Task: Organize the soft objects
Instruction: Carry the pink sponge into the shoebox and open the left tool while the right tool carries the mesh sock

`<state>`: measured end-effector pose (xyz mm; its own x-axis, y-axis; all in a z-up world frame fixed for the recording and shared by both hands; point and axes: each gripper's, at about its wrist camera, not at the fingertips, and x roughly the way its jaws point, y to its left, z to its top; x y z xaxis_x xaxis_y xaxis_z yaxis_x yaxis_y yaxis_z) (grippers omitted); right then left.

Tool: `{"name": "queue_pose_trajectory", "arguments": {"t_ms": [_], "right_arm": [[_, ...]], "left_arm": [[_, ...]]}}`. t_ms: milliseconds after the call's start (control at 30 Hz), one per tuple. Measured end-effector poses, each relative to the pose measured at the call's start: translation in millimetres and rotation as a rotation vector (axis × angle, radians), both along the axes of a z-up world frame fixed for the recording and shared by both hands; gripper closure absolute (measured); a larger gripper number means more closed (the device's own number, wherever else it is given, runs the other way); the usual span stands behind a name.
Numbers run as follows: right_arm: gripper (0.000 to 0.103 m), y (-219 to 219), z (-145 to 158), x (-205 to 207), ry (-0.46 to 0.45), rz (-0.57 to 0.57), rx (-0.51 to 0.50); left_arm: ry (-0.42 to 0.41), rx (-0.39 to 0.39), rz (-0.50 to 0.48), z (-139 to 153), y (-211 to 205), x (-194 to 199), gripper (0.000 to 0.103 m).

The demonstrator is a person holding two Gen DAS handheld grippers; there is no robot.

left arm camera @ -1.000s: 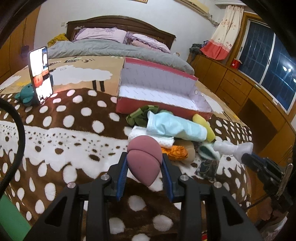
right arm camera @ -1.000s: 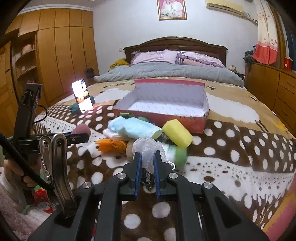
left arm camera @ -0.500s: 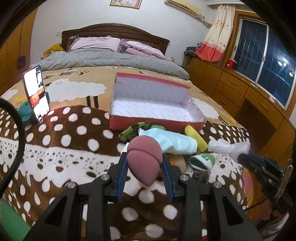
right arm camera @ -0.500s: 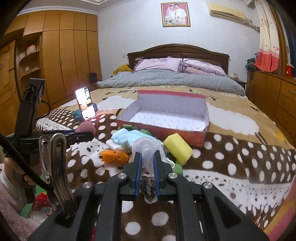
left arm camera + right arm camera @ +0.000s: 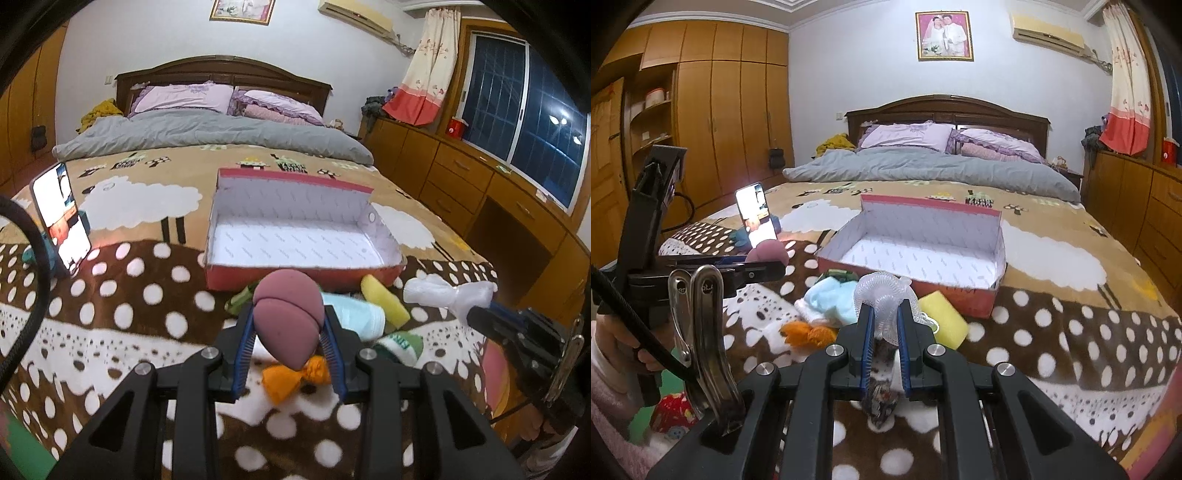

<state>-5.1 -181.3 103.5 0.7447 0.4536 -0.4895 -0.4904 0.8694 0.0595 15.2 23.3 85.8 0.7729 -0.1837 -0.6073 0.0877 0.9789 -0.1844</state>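
Two soft things were already off the bed in my claws at that point, so I judged the step to be the carry toward the box rather than any picking. Nearest me, the left claw was clamped on a mauve egg-shaped sponge, its blue pads pressed against both flanks, and the right claw was pinched down tight on a clear frilly mesh piece with a dark patterned scrap hanging beneath it. Just beyond them lay the rest of the pile on the spotted blanket: an orange knitted bit, a pale blue cloth, a yellow sponge and something green-and-white. Past that pile sat the red box, open, its white lining showing nothing inside, touching the yellow sponge's far end. My next move, as I read it, called for taking each load over the near wall of the box before loosening either grip, one side apiece so they did not collide.
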Motion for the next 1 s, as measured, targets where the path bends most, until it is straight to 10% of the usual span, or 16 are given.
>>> {"name": "queue_pose_trajectory", "arguments": {"t_ms": [1000], "right_arm": [[0.090,14,23,112,0.013,-0.012,0.006]], "left_arm": [[-0.003,0.039,0.008,22,-18,124,0.066]]}}
